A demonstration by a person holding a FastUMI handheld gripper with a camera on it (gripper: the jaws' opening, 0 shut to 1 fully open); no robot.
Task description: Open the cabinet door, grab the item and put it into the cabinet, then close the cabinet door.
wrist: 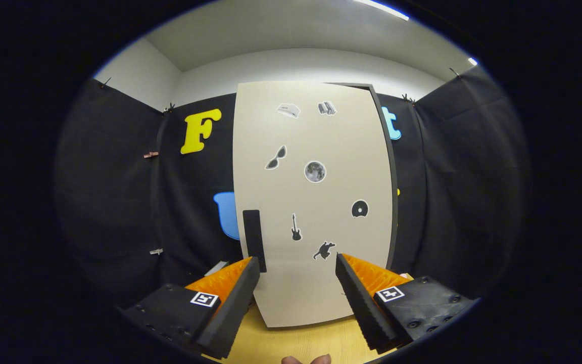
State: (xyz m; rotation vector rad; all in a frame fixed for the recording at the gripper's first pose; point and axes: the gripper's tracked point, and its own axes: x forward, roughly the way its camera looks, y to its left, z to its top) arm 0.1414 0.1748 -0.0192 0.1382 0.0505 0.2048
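Note:
A tall beige cabinet door [316, 202] with several small stickers stands upright just ahead of my fingers, seemingly shut against the dark cabinet edge [391, 177] on its right. A black vertical handle [253, 238] sits low on the door's left side, right above my left fingertip [250, 270]. My gripper [297, 265] is open, its fingers spread wide with nothing between them but the door's lower part beyond. A small white and grey item [217, 267] peeks out behind the left finger, mostly hidden.
The cabinet stands on a light wooden tabletop [291, 341]. Black cloth walls close in on the left, back and right. Fingertips of a hand [306, 360] show at the near edge below the gripper.

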